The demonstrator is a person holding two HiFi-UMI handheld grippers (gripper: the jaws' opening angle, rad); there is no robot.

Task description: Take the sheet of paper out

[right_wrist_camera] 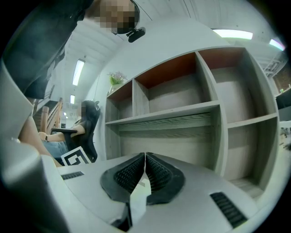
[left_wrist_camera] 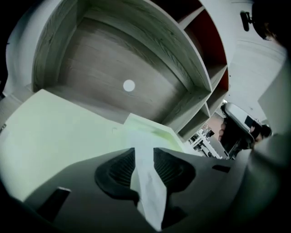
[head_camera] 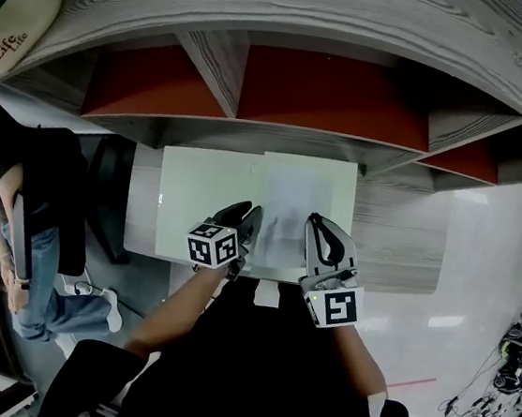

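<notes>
A white sheet of paper (head_camera: 291, 197) lies on a pale green folder (head_camera: 200, 205) on the wooden desk, its near edge lifted toward me. My left gripper (head_camera: 247, 214) is at the sheet's near left corner. In the left gripper view its pads stand apart, and the paper (left_wrist_camera: 148, 182) runs loosely through the gap of the left gripper (left_wrist_camera: 142, 152). My right gripper (head_camera: 317, 223) is at the near right part of the sheet. In the right gripper view the right gripper (right_wrist_camera: 145, 157) has its pads closed together on the paper's edge (right_wrist_camera: 138, 198).
A grey wooden shelf unit (head_camera: 332, 94) with red-backed compartments rises behind the desk. A potted plant (head_camera: 15, 17) sits on top at the left. A person (head_camera: 33, 222) sits on a chair to the left of the desk. Cables (head_camera: 505, 374) lie on the floor at right.
</notes>
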